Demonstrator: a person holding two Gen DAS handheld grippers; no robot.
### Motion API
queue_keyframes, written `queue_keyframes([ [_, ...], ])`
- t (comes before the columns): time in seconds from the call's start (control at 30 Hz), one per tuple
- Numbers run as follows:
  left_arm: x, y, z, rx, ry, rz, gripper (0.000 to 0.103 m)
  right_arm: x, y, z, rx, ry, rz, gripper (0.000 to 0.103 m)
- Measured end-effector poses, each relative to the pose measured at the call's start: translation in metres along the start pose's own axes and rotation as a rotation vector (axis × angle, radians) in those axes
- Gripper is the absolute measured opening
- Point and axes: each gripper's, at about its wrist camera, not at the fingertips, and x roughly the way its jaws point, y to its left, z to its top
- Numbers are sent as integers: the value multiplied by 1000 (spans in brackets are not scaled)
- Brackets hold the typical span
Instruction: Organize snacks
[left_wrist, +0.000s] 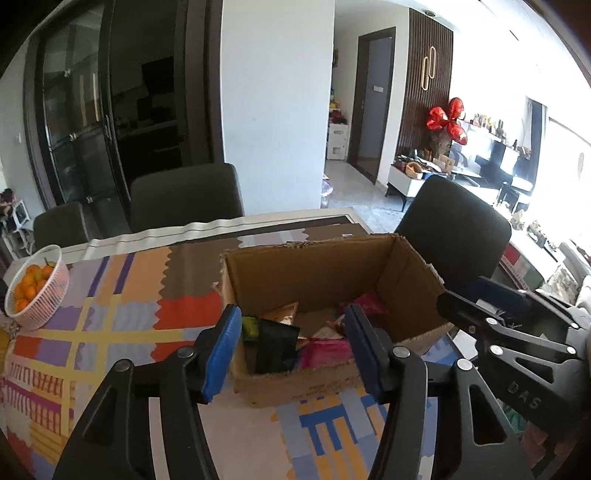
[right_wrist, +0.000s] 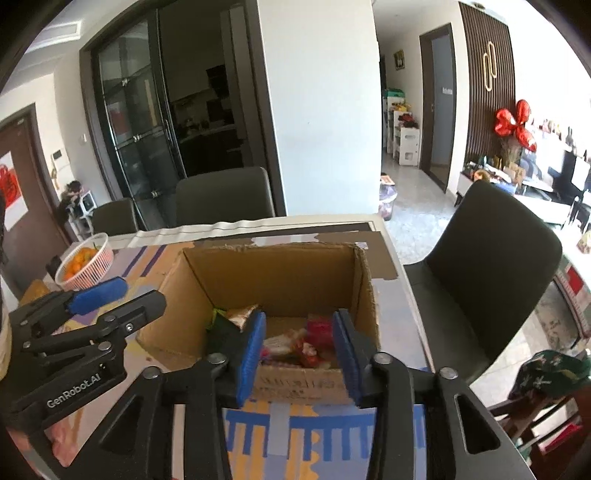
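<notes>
both grippers' jaws spread, empty: left gripper (left_wrist: 291, 347), right gripper (right_wrist: 301, 350) above snack-filled cardboard box (left_wrist: 314, 266).

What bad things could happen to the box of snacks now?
1. The cardboard box sits close to the table's right edge, so a push from either gripper might slide it off toward the chair.
2. The snack packets lie piled and overlapping; the open right gripper could grab two or crumple one.
3. The left gripper hovers close beside it, so the two might bump.
</notes>
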Motion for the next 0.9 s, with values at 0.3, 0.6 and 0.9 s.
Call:
queue_keyframes([
  [0.3, -55, -7, -24, 21, -113, 108, 69, -48, 5, -21, -23, -75, -35, 63],
  [0.6, -102, -7, -61, -5, -148, 112, 86, -97, 8, -47, -17, -144, -72, 76],
  [0.9, -136, -14, -95, -9, -174, 118, 100, -140, 19, -79, -52, -193, -88, 87],
])
